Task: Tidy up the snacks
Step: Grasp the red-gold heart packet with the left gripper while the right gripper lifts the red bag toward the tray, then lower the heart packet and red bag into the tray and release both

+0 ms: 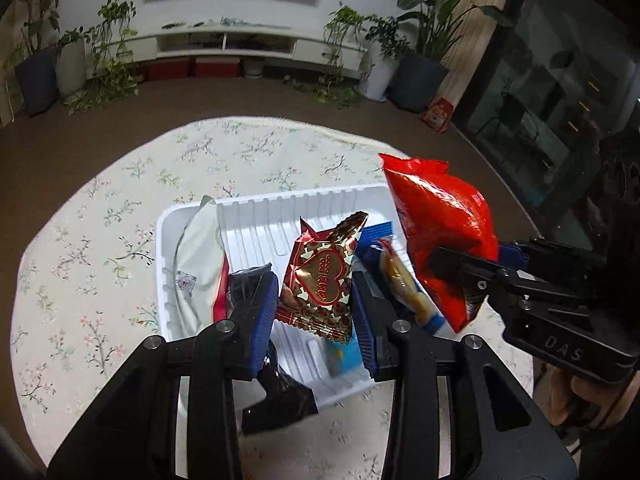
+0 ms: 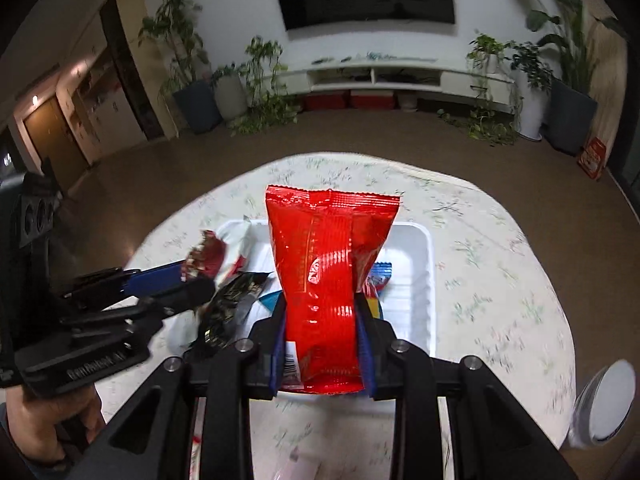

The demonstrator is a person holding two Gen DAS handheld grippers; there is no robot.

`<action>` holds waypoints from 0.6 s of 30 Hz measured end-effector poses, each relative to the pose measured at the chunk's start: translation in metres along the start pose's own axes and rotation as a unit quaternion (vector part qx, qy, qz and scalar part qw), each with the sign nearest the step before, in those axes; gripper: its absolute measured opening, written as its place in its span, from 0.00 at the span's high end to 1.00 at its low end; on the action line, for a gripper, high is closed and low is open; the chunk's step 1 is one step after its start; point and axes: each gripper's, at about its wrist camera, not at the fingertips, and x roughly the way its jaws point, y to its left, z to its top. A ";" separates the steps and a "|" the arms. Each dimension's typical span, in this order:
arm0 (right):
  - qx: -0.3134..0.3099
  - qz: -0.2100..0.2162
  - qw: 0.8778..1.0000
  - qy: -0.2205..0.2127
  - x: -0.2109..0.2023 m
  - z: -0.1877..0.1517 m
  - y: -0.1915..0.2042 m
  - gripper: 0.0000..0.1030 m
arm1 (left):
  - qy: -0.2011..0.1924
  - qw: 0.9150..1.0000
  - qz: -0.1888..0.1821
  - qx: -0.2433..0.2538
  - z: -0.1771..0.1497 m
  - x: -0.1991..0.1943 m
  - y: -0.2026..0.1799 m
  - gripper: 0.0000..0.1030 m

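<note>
My left gripper [image 1: 314, 300] was clamped on a small brown-and-gold heart-printed snack packet [image 1: 320, 276], held at the lower centre of the left wrist view, above the white tray [image 1: 276, 208]. My right gripper [image 2: 322, 344] was clamped on a shiny red snack bag [image 2: 326, 280], which stood upright in the middle of the right wrist view and hid part of the tray behind it. In the tray lay a silver-white bag [image 1: 200, 256] at its left side, a black packet [image 2: 232, 304] near the bottom left and a blue-wrapped snack [image 1: 380, 236] toward the right. The tray sat on a round table with a floral cloth [image 1: 100, 240].
</note>
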 end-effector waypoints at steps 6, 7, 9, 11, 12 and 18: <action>-0.018 -0.031 0.999 0.041 0.050 0.010 -0.003 0.69 | 0.015 1.000 0.026 -0.002 0.007 0.036 0.001 0.67; -0.018 -0.034 0.998 0.046 0.056 0.009 -0.004 0.69 | 0.021 0.999 0.029 0.000 0.006 0.042 0.002 0.67; -0.016 -0.036 0.998 0.057 0.066 0.007 -0.007 0.69 | 0.030 0.999 0.033 0.000 0.002 0.052 0.002 0.67; -0.023 -0.043 0.997 0.067 0.075 0.005 -0.006 0.69 | 0.032 0.999 0.036 -0.004 0.001 0.064 0.006 0.66; -0.029 -0.045 0.996 0.068 0.077 0.005 -0.004 0.69 | 0.031 0.999 0.039 -0.006 0.001 0.067 0.007 0.66; -0.059 -0.056 0.994 0.075 0.083 0.007 0.007 0.65 | 0.031 0.998 0.046 -0.016 0.001 0.073 0.014 0.65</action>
